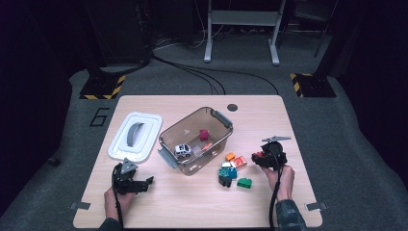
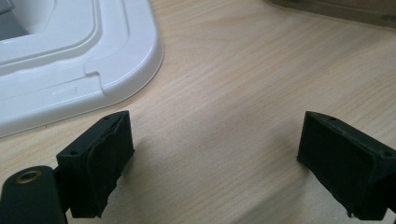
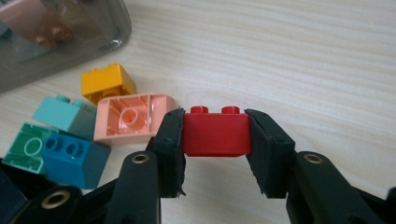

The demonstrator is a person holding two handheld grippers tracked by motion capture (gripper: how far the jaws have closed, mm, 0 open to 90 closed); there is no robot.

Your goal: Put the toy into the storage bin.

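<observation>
My right gripper (image 3: 214,135) is shut on a red brick (image 3: 215,133), studs up, lifted a little above the wooden table (image 3: 303,56); in the high view this gripper (image 1: 259,157) hangs right of the brick pile. Loose bricks lie beside it: orange (image 3: 107,81), pink upside down (image 3: 133,119), light teal (image 3: 63,114), blue (image 3: 74,156), green (image 3: 28,147). A clear smoky bin (image 1: 195,139) in the table's middle holds a white toy car (image 1: 183,150) and a dark red brick (image 1: 204,134). My left gripper (image 2: 212,163) stands open over bare wood at the front left (image 1: 144,184).
A white lid (image 1: 135,135) with a grey handle lies left of the bin, its corner (image 2: 93,60) close ahead of my left gripper. A green brick (image 1: 244,182) and dark pieces (image 1: 224,180) sit at the pile's near side. Bare wood stretches along the table's front edge.
</observation>
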